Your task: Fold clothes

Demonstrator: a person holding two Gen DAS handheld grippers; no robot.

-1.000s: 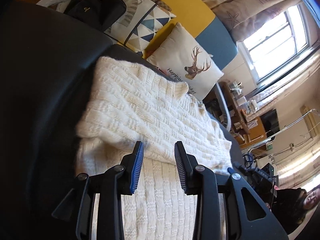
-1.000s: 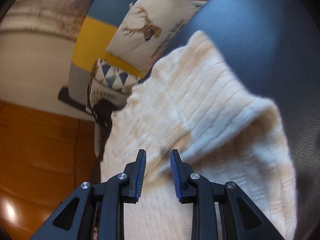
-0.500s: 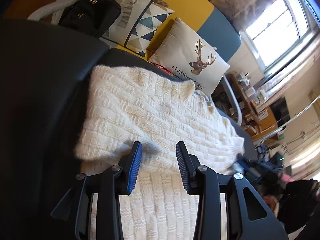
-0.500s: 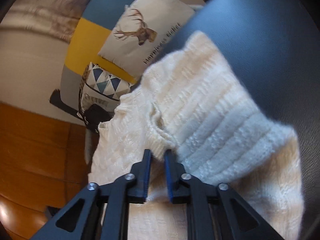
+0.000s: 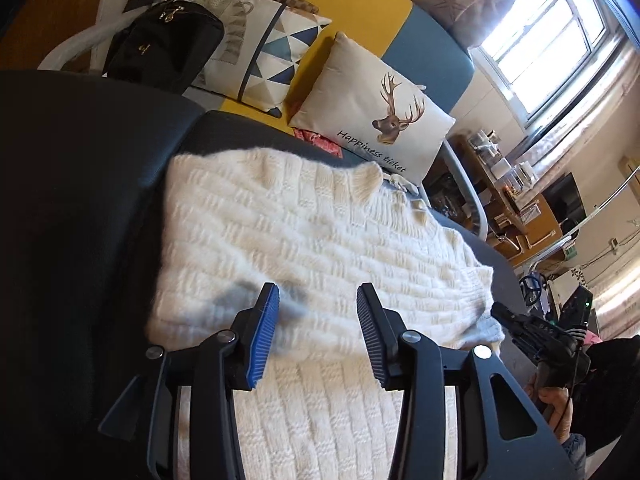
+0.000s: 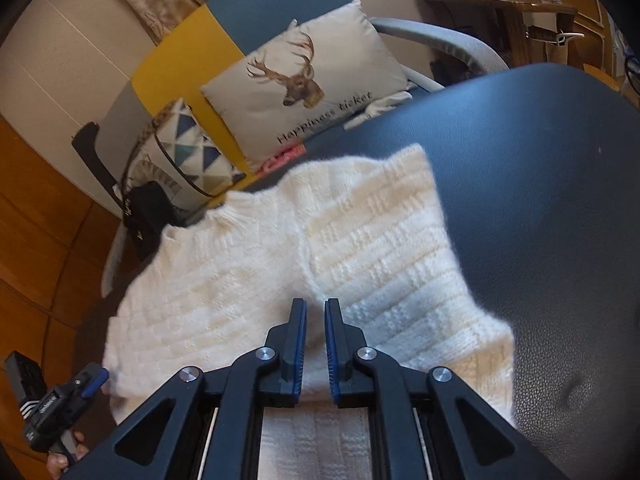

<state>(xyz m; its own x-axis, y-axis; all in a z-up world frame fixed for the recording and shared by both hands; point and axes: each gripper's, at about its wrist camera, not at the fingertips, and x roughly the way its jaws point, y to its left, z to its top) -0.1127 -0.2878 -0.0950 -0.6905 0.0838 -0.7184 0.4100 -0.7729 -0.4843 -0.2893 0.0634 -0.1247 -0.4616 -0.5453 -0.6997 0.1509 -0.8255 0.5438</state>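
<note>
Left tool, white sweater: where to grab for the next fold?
Probably the folded edge of the white sweater lying just ahead of the left tool. Come from the near side, angled down over the lower layer: that edge forms a raised, thick lip across the tool's line, so open jaws could straddle it.

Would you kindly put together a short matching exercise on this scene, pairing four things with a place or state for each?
Things:
1. white knitted sweater
2. deer pillow
3. black bag
4. right gripper

Places or states:
A. leaning against the triangle-patterned pillow
B. jaws nearly shut on a fold of knit
C. spread on the dark surface, partly folded
D. propped against the blue and yellow sofa back

Pairs: 1-C, 2-D, 3-A, 4-B
</note>
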